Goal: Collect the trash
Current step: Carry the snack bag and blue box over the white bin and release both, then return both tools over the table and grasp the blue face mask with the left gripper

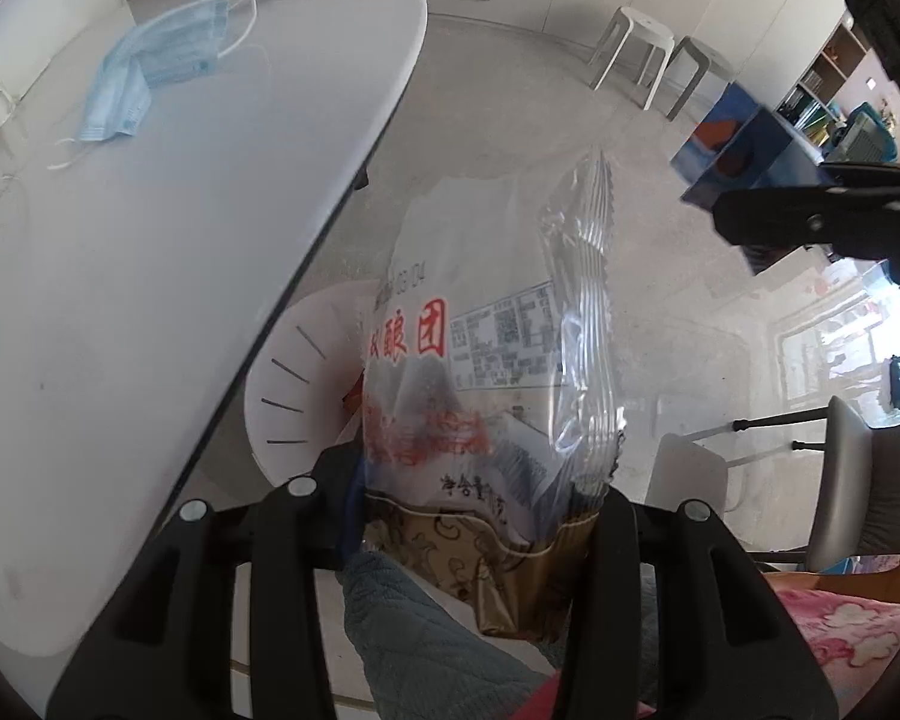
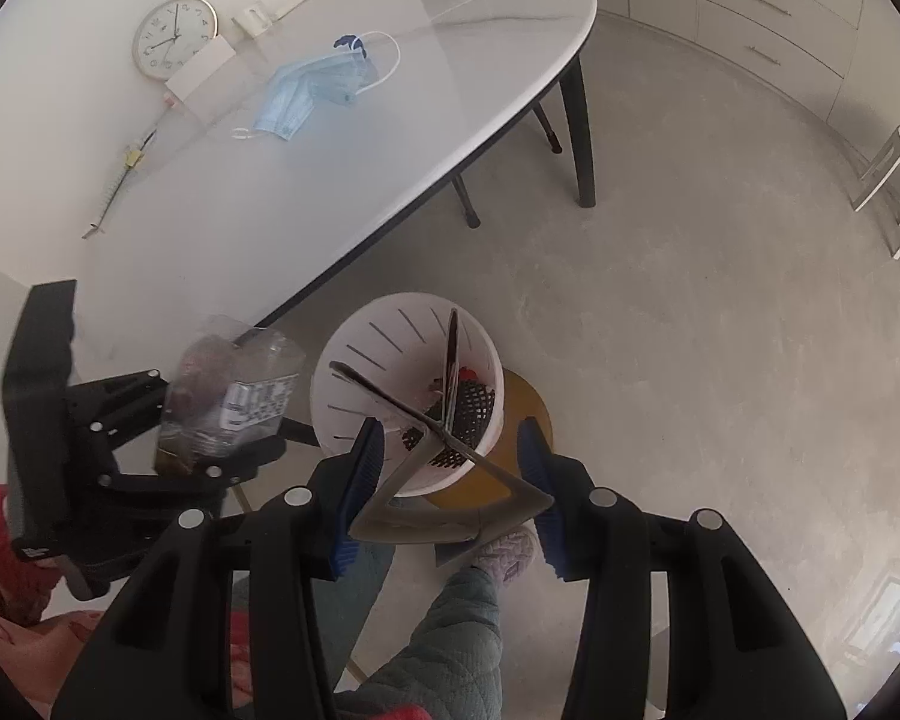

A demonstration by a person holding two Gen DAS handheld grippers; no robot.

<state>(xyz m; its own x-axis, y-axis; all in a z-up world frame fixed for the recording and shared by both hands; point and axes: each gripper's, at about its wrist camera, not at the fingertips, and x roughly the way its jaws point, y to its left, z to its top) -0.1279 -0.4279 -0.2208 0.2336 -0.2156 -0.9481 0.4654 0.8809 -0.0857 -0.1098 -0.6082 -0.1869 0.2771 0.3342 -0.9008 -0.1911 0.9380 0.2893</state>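
The white oval table [image 2: 342,180] fills the left of the scene, its dark rounded edge running diagonally down toward the white slotted bin [image 2: 354,348], which stands on the floor just off that edge. To the right of the table the grey floor [image 2: 720,300] lies bare as far as the drawers and two stools.

Two blue face masks [image 2: 306,93] lie overlapped on the tabletop, well apart from the edge.

The left gripper [image 2: 210,450] pinches one clear printed food bag [image 1: 486,360] by its gold bottom end; the bag's long axis runs straight out along the fingers, its crimped end pointing away, beside the bin and over the table edge.

The right gripper [image 2: 450,480] clamps one flattened blue carton [image 1: 744,162] between its blue pads [image 2: 363,468]. The carton's folded edges point forward and down, over the bin's mouth.
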